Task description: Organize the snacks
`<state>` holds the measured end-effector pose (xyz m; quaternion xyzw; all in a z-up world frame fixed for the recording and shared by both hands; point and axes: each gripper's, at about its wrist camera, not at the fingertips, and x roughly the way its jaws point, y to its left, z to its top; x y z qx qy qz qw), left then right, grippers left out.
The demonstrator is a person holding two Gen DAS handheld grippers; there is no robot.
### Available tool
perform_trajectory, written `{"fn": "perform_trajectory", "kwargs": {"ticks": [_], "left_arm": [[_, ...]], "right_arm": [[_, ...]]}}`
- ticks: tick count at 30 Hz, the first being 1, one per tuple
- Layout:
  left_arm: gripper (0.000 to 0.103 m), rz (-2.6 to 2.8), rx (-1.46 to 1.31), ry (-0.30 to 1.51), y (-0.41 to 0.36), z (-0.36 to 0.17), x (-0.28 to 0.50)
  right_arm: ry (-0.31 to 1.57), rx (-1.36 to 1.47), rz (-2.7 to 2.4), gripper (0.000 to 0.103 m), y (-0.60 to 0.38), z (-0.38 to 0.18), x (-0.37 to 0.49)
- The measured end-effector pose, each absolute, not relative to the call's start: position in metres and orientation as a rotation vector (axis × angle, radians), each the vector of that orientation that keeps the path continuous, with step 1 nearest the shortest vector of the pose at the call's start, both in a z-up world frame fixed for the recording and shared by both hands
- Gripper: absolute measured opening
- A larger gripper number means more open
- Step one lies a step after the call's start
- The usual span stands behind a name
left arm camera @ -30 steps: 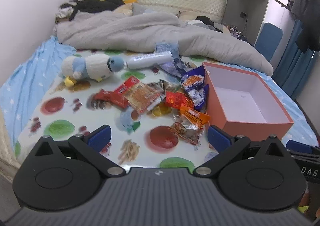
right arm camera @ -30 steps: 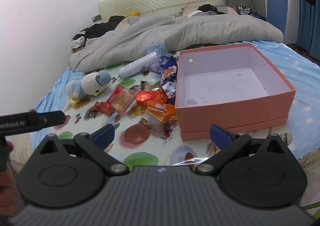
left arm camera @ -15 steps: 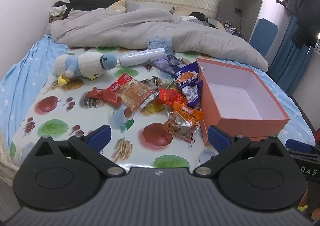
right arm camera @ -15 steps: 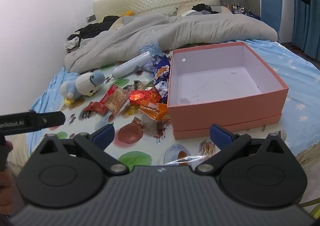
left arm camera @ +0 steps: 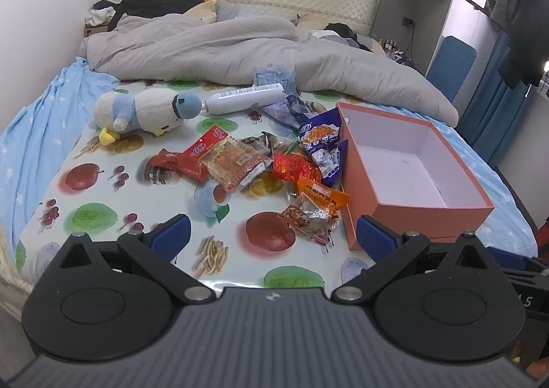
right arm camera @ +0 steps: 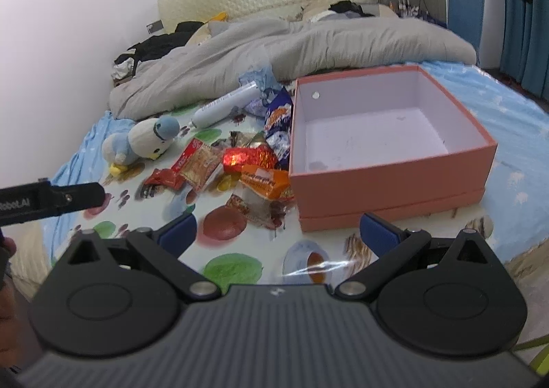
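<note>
A heap of snack packets [left arm camera: 274,165] lies on the fruit-print cloth [left arm camera: 103,213] on the bed, left of an open, empty pink box [left arm camera: 429,213]. The heap holds a red packet [left arm camera: 185,161], a clear cracker packet [left arm camera: 236,161], an orange packet [left arm camera: 319,196] and a blue-purple bag [left arm camera: 322,137]. The heap [right arm camera: 240,161] and box [right arm camera: 394,175] also show in the right wrist view. My left gripper [left arm camera: 271,237] is open and empty, near the cloth's front edge. My right gripper [right arm camera: 278,233] is open and empty, in front of the box.
A plush penguin [left arm camera: 144,113] and a white tube [left arm camera: 243,101] lie behind the snacks. A grey duvet [left arm camera: 240,51] covers the back of the bed. A blue chair [left arm camera: 453,62] and hanging clothes stand at the right. The left gripper's side [right arm camera: 51,199] shows at the left.
Both grippers have drawn back and risen a little, so the snacks and box sit lower and farther in view. Both stay open. Nothing on the bed has moved.
</note>
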<state>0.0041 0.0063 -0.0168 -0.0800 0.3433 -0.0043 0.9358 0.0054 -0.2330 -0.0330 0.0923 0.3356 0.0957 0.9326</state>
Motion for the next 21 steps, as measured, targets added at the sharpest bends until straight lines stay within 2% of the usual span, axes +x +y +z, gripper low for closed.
{"fn": "perform_trajectory", "kwargs": {"ticks": [21], "left_arm": [[0.103,0.000,-0.176,0.707,0.014,-0.016,0.004]], "right_arm": [[0.659,0.174,0.205,0.103,-0.230,-0.028,0.006]]}}
